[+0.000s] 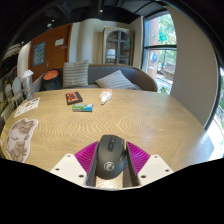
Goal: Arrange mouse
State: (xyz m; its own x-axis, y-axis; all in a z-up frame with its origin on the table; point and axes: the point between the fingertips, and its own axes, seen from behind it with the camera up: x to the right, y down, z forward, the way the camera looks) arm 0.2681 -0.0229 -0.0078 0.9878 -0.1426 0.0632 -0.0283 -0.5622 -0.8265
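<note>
A black computer mouse (110,156) sits between my gripper's two fingers, its front pointing away from me over the round wooden table (60,125). My gripper (111,160) has its magenta pads (86,158) pressed against both sides of the mouse, left and right. The mouse's rear is partly hidden by the gripper body. I cannot tell whether the mouse rests on the table or is lifted just above it.
Beyond the fingers, near the table's far side, lie a dark book (73,97), a teal item (82,107) and a small white object (105,97). Papers (20,138) lie at the left. A sofa (110,77) and windows (158,45) stand behind.
</note>
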